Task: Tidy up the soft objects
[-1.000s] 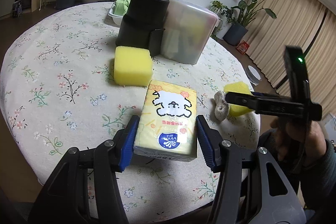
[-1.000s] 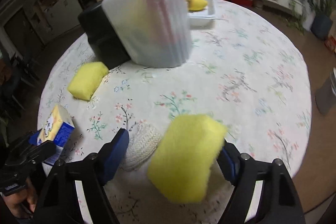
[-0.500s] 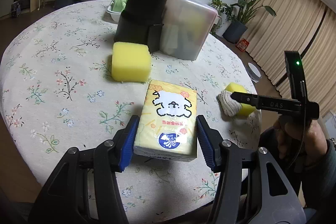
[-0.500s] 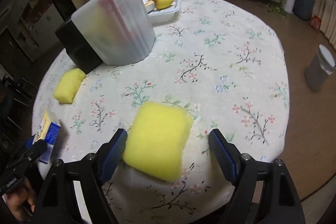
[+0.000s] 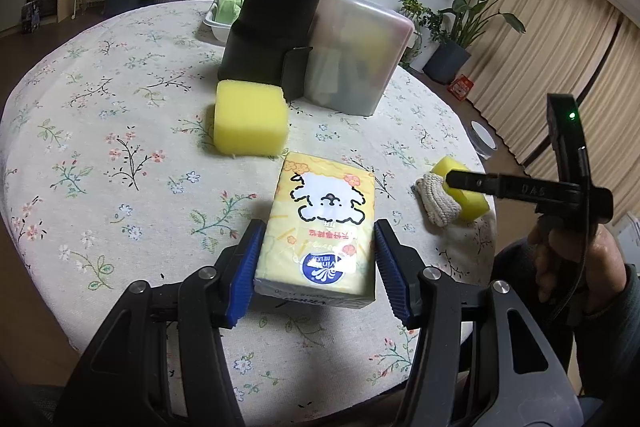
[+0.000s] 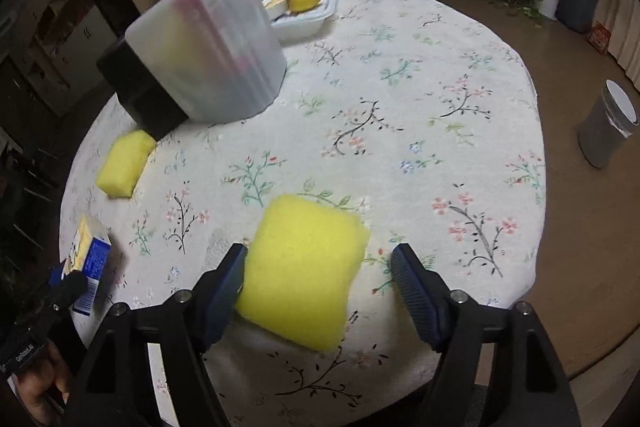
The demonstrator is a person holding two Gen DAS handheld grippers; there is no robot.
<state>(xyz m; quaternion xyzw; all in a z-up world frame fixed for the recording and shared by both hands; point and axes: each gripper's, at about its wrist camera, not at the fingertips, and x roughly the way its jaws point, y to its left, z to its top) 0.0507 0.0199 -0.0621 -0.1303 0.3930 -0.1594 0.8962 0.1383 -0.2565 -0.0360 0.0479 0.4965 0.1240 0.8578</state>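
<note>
Two grippers angle down over the round, flower-print tabletop [image 5: 100,155], each held by a person. The left gripper [image 5: 318,267] sits low near the table's edge, its blue-padded fingers [image 5: 248,269] pinching the long sides of a tissue pack [image 5: 322,231]. That pack is yellow, printed with a white cartoon dog and a blue round logo, and rests flat on the cloth.

The right gripper [image 6: 320,291] tilts more steeply. Its jaws have just been closing, yet stand spread: the left finger [image 6: 224,291] touches the edge of a yellow sponge [image 6: 304,267], while the other finger stands clear of it. This sponge is a thick, soft-cornered block lying flat near the table's edge. In the left wrist view it sits just beside a small cream knitted piece [image 5: 434,199], partly hidden behind the right gripper, with the person's hand [image 5: 576,259] wrapped around the handle.

A second yellow sponge [image 5: 250,119] lies farther in, just before a black container [image 5: 268,35] and a frosted translucent bin [image 5: 356,55] standing side by side. Behind them sits a white tray [image 6: 316,15] holding small items.
</note>
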